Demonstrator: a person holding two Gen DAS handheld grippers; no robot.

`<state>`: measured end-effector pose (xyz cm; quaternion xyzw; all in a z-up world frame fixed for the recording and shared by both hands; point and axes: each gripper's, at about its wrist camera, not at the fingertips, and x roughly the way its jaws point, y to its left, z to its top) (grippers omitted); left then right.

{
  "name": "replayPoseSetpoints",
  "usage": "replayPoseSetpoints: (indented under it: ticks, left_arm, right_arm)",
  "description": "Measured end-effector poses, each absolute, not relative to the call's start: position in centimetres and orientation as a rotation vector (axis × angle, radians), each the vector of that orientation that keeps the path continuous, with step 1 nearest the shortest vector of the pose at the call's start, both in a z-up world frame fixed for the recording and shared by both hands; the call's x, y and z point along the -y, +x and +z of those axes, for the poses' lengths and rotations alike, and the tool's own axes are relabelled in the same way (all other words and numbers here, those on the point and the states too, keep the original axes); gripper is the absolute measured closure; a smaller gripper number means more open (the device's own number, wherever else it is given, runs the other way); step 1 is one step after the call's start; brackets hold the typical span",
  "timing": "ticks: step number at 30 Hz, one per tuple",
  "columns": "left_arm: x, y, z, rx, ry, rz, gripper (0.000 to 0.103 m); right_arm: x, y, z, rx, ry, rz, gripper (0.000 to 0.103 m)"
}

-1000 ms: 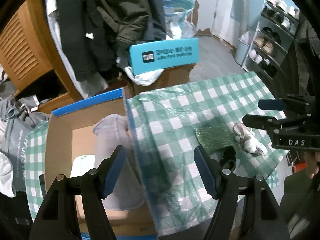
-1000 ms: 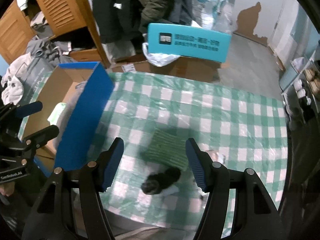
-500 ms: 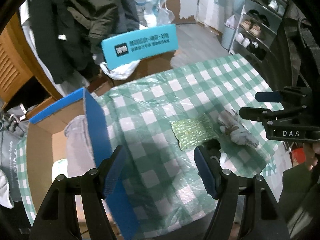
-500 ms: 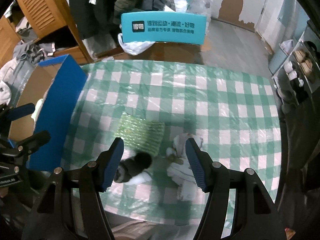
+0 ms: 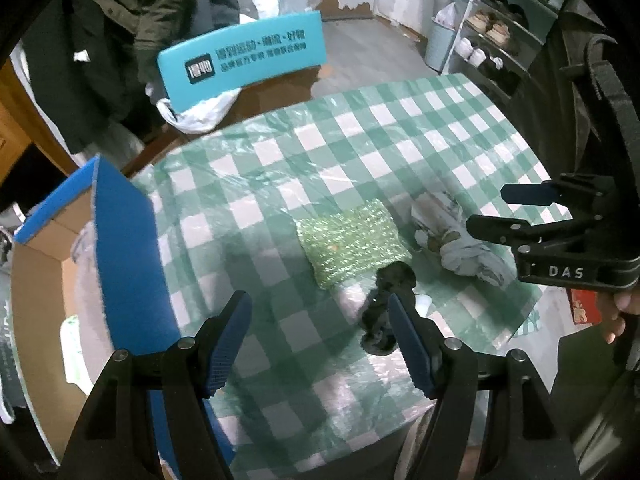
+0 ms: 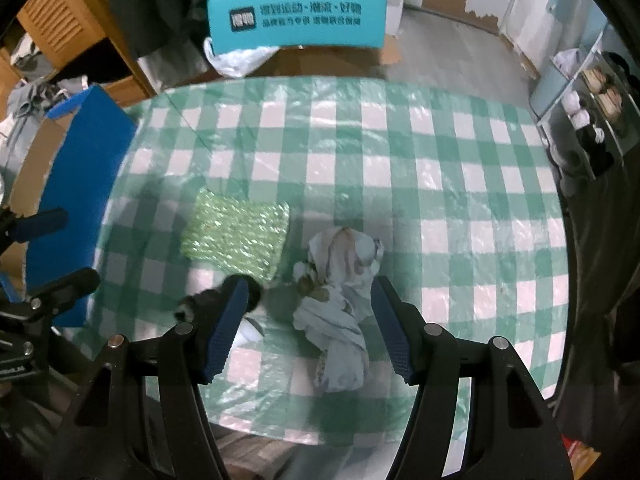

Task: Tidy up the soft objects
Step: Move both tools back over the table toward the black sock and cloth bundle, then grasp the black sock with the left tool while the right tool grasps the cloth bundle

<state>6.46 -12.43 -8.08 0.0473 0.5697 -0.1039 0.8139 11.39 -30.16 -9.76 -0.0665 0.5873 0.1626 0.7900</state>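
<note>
**Both grippers open above three soft things near the table's front edge**

The left gripper (image 5: 320, 336) hangs over the checked tablecloth (image 5: 360, 152) with its jaws wide apart and nothing between them; bare cloth lies under the gap. Its right finger stands just in front of a dark furry thing (image 5: 386, 300), whether touching cannot be told. The right gripper (image 6: 306, 328) is also open and holds nothing; a crumpled pale cloth (image 6: 340, 280) lies on the table between its fingers, the pads clear of it.

A green sponge pad (image 6: 236, 236) lies flat beside the pale cloth, with the dark furry thing (image 6: 216, 300) at its near corner. All three sit close together near the front edge of the table, where the tablecloth hangs over.

At the table's left edge stands a cardboard box (image 5: 36, 264) with one blue flap (image 5: 128, 248) raised upright between its inside and the tabletop; soft pale items lie in it. The far half and the right side of the cloth are bare. Beyond the far edge stands a teal chair back (image 6: 296, 16).
</note>
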Motion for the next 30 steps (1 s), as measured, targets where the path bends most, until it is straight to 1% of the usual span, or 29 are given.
replayPoseSetpoints:
  ticks: [11,15,21,30]
  left_arm:
    - [14.8,7.1,-10.8,-1.262,0.088,-0.283,0.031]
    - [15.6,7.5,-12.0,-1.285,0.076,-0.3,0.027]
    - [16.7,8.1,-14.3,-1.319,0.073,-0.306,0.027]
    - [17.3,8.5,-16.3,-1.364,0.042,-0.328,0.027]
  right_arm:
    - [30.8,11.9,-13.4,-1.347,-0.138,0.339,0.04]
    - [30.9,12.0,-14.6,-1.376,-0.134,0.336,0.04]
    - [30.9,12.2,-16.0,-1.4,-0.144,0.325,0.04]
    - [31.1,13.0,-17.9,-1.431,-0.134,0.327,0.04]
